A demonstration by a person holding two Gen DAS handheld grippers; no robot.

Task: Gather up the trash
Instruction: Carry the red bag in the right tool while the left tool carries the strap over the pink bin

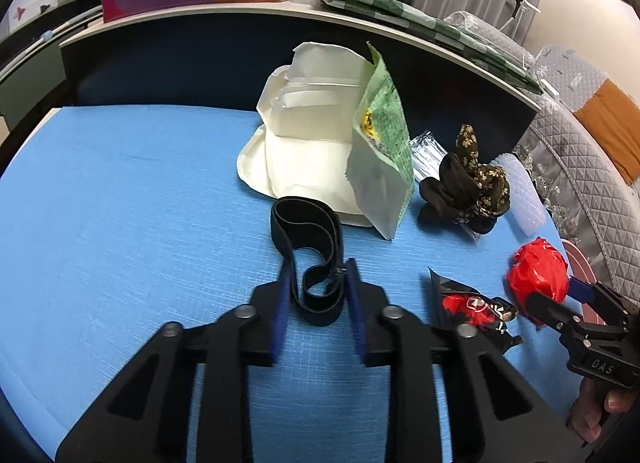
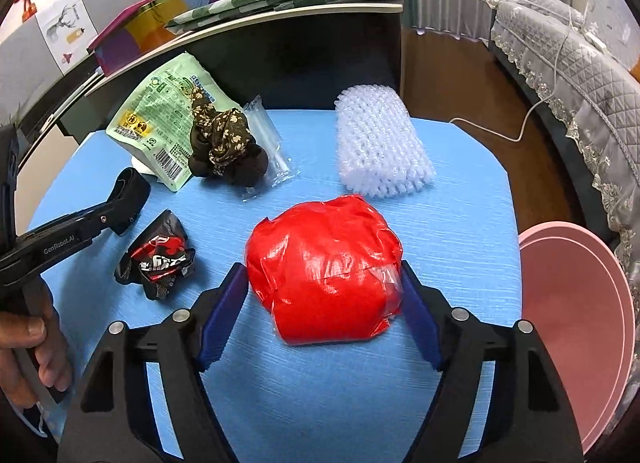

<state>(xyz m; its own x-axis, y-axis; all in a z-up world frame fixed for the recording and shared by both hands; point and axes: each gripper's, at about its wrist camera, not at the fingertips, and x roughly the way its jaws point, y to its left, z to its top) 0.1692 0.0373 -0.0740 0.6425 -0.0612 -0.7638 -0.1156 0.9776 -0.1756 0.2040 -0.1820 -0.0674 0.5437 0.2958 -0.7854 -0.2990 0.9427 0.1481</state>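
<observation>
Right wrist view puts the red plastic bundle squarely between the right gripper jaws, which are spread wide on either side of it, the blue pads close to or just touching its flanks; I cannot tell which. It sits on the blue table, near the edge by the pink bin. It looks light, crinkly and slippery, so a squeeze across its middle should hold better than a pinch at a loose fold. Beyond it lie a bubble-wrap roll, a crumpled black wrapper and a green packet. Left wrist view shows the left gripper jaws apart around a black elastic band.
</observation>
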